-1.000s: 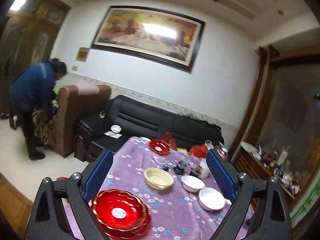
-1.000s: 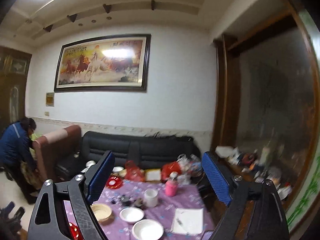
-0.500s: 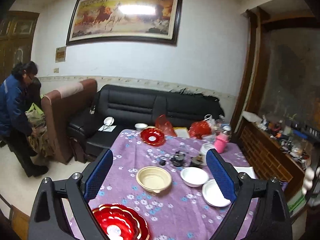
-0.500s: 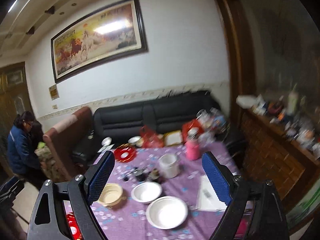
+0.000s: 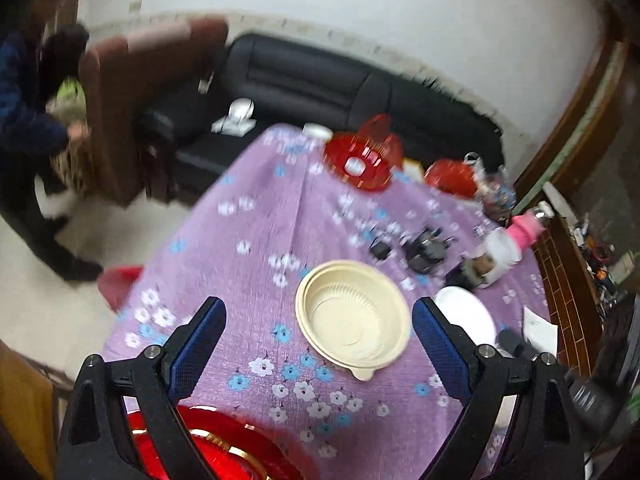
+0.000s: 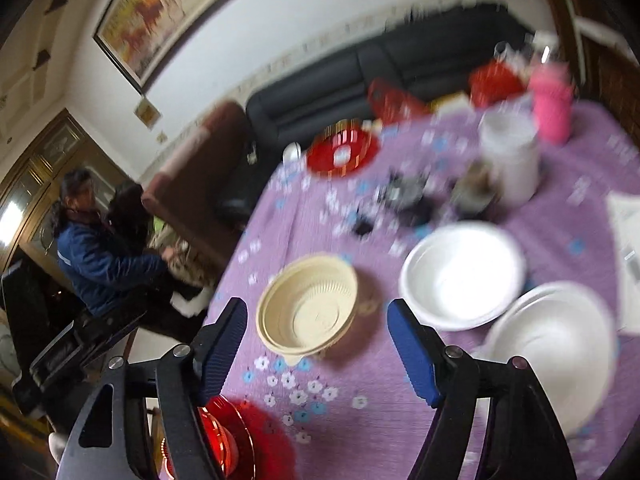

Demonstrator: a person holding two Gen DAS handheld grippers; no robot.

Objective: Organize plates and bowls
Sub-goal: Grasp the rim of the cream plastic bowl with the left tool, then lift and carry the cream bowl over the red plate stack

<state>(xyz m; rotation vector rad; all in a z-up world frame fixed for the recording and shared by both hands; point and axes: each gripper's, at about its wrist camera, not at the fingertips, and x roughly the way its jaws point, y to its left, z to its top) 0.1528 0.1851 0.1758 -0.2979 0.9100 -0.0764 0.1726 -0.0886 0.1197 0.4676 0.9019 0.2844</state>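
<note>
A cream plastic bowl point(image 5: 354, 318) sits on the purple flowered tablecloth point(image 5: 256, 240), just ahead of my open left gripper point(image 5: 318, 346). It also shows in the right wrist view point(image 6: 308, 306), between the blue pads of my open right gripper point(image 6: 318, 344). Two white bowls point(image 6: 460, 276) point(image 6: 556, 344) lie to its right. A red plate stack point(image 5: 224, 452) lies at the near edge, and shows in the right wrist view too point(image 6: 228, 440). Another red plate point(image 5: 360, 164) sits at the far end. Both grippers are empty.
A white jar point(image 6: 510, 160), a pink bottle point(image 6: 552, 108), small dark items point(image 5: 424, 248) and a paper point(image 6: 626, 228) crowd the table's far right. A black sofa point(image 5: 320, 84) and brown armchair point(image 5: 132, 92) stand behind. A person in blue point(image 6: 100, 252) bends at the left.
Both grippers have tilted down and moved closer to the table. The cream bowl now looms large ahead of both; the wall painting has slid out of the top of view.
</note>
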